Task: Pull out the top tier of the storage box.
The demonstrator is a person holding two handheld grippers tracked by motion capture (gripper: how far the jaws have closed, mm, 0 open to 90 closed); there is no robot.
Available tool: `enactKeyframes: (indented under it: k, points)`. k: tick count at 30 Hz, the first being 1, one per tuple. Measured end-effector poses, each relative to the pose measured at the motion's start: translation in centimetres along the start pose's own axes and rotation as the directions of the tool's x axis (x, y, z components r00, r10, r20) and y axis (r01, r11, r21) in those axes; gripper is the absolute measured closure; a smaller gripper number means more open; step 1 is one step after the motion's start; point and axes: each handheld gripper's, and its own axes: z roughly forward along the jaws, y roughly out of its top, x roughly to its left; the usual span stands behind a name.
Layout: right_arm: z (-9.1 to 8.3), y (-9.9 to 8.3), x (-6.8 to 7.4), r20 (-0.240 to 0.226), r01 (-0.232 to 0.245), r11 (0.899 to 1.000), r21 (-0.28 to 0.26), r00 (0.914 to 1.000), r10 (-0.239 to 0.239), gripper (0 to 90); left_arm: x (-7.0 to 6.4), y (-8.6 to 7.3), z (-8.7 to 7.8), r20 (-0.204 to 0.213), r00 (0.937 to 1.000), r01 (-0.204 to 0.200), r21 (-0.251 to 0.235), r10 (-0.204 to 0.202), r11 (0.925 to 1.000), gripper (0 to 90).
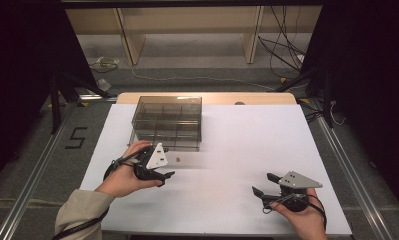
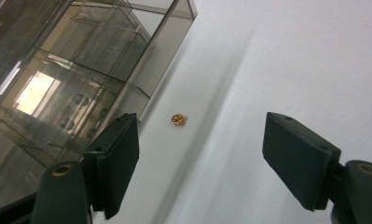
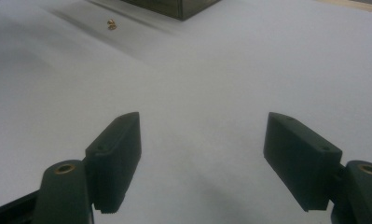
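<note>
A tiny brass-coloured piece (image 1: 177,159) lies on the white sheet just in front of the clear divided box (image 1: 168,122). My left gripper (image 1: 165,174) is open, close to the piece's near left side. In the left gripper view the brass piece (image 2: 178,119) sits ahead of the wide-apart jaws, next to the clear box (image 2: 76,88). My right gripper (image 1: 262,186) is open near the front right of the table, nothing between its jaws. From the right gripper view the brass piece (image 3: 111,23) is far off at upper left, by the box corner (image 3: 181,7).
The white sheet (image 1: 247,140) covers most of the wooden table. Beyond the table are a floor with cables (image 1: 282,50) and a pale wooden frame (image 1: 187,30). Dark stands flank both sides.
</note>
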Motion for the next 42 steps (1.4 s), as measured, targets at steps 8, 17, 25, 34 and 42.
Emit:
enactKeyframes:
  k: [8, 17, 25, 34, 42]
  points:
    - [-0.1, 0.0, 0.0, 0.001, 0.003, 1.000, -0.003, 1.0000, -0.003, 28.3, -1.4, -0.8, 0.7, 0.006, 1.0000, 0.002, -0.004, -0.002, 1.0000, 27.9]
    - [-0.1, 0.1, 0.0, 0.000, 0.004, 1.000, -0.005, 1.0000, -0.004, 28.2, -2.0, -1.5, 1.4, 0.009, 0.9991, 0.042, -0.016, -0.041, 0.9990, 27.5]
    - [-0.1, 0.1, 0.0, 0.000, 0.002, 1.000, -0.007, 1.0000, -0.002, 28.2, -2.2, -2.0, 2.0, -0.002, 0.9982, 0.060, -0.008, -0.060, 0.9982, 26.8]
    - [-0.1, 0.1, 0.0, 0.000, 0.002, 1.000, -0.006, 1.0000, -0.002, 28.3, -2.5, -2.3, 2.7, -0.007, 0.9967, 0.080, -0.017, -0.080, 0.9966, 27.7]
    - [-0.1, 0.1, 0.0, -0.002, 0.003, 1.000, -0.008, 1.0000, -0.003, 28.3, -2.3, -2.4, 2.9, -0.030, 0.9939, 0.105, -0.029, -0.106, 0.9941, 29.1]
